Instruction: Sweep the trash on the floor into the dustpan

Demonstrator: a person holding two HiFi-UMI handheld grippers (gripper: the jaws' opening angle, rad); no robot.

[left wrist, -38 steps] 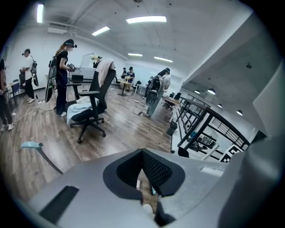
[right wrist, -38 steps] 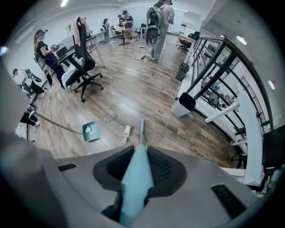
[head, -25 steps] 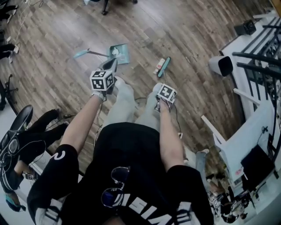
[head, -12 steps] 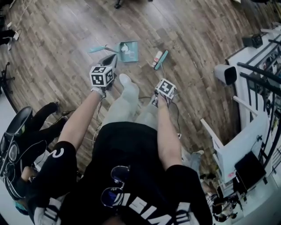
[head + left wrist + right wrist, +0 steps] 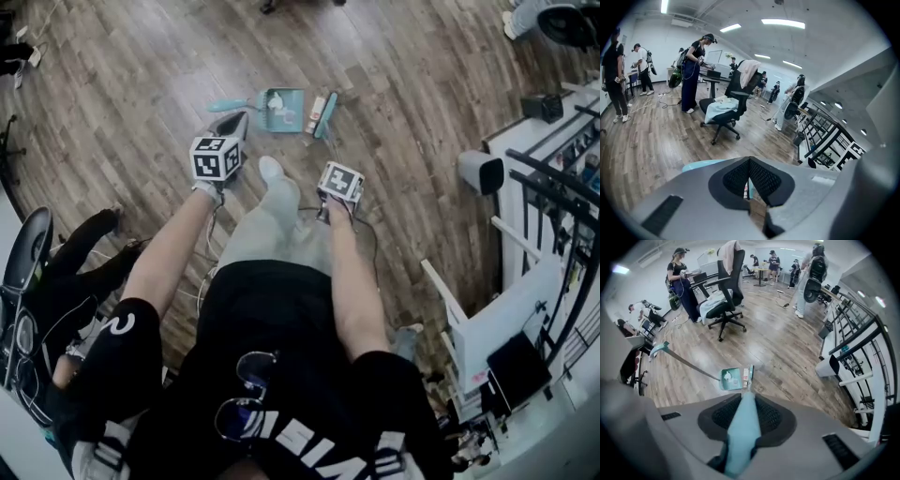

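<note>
Our right gripper (image 5: pixel 746 398) clenched on teal broom handle (image 5: pixel 740 432) | our left gripper (image 5: pixel 749 163) pressed closed, empty | broom head (image 5: pixel 325 114) just beside dustpan (image 5: pixel 731 379).

The broom (image 5: pixel 324 114), gripped by its handle in the right gripper (image 5: pixel 743 404), has swept left across the floor, pushing the small carton (image 5: pixel 316 110) from well apart to just beside the dustpan's (image 5: pixel 292 122) open edge, and the gripper has swung left with it.
</note>
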